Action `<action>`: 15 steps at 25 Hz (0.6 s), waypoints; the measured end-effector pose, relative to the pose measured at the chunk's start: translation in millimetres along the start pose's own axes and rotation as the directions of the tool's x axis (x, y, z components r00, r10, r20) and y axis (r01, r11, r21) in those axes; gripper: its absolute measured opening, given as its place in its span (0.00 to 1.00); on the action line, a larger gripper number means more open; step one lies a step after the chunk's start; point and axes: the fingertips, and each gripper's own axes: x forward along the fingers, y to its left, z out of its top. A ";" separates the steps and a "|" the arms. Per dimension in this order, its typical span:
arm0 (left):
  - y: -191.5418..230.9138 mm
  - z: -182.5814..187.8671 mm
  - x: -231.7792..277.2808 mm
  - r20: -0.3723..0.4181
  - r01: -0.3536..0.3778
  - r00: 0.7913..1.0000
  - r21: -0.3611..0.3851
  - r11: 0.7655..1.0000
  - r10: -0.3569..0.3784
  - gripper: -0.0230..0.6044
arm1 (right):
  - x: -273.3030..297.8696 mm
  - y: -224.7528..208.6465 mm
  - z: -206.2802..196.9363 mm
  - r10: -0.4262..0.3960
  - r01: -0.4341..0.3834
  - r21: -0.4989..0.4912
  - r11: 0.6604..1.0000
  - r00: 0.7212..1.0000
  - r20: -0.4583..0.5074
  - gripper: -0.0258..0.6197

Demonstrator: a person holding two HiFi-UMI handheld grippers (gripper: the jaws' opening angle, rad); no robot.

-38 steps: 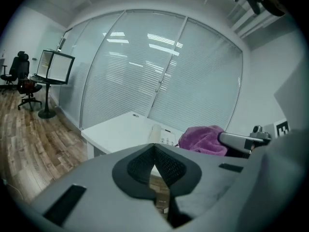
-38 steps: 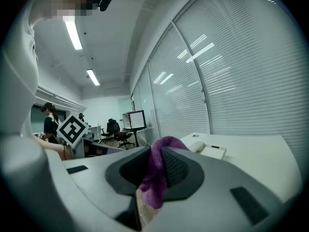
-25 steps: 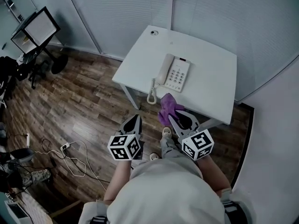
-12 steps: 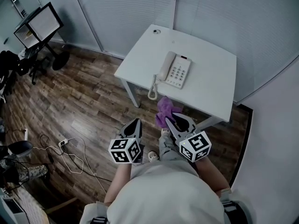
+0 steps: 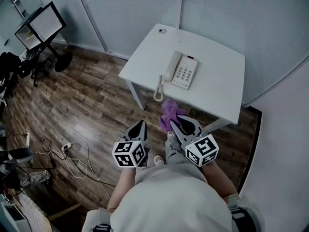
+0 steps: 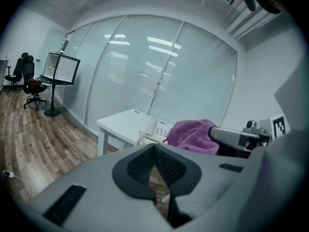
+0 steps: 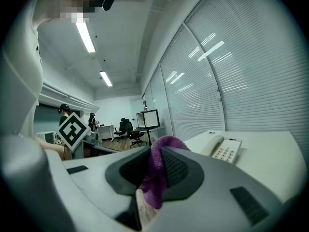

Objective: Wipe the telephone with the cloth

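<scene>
Pinching the cloth [image 5: 168,112], the right tool [image 5: 176,124] hangs off the desk's [image 5: 219,81] near edge with the telephone [image 5: 181,70] straight ahead, while the left tool [image 5: 139,125], pressed together and empty, is farther away.

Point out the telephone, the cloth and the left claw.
telephone [image 5: 184,73], head view, on its keypad.
cloth [image 5: 168,111], head view, on the middle of the bunched purple fabric.
left claw [image 5: 142,123], head view, at its closed tips.

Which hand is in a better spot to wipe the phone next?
Right. The right hand-held gripper is shut on the purple cloth, which sits just in front of the table with the telephone. The left hand-held gripper is shut with nothing in it.
</scene>
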 end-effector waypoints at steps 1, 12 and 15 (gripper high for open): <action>-0.2 0.6 0.9 0.000 0.001 1.000 0.001 1.000 -0.001 0.07 | 0.5 -0.2 0.3 0.003 -0.003 -0.004 1.000 1.000 -0.002 0.17; -0.9 3.0 5.7 0.001 0.006 1.000 0.004 1.000 -0.006 0.07 | 0.4 -0.1 2.4 0.014 -0.014 -0.022 1.000 1.000 -0.004 0.17; -0.7 3.6 5.1 0.002 0.009 1.000 0.006 1.000 -0.009 0.07 | 0.8 0.1 4.4 0.015 -0.015 -0.027 1.000 1.000 -0.001 0.16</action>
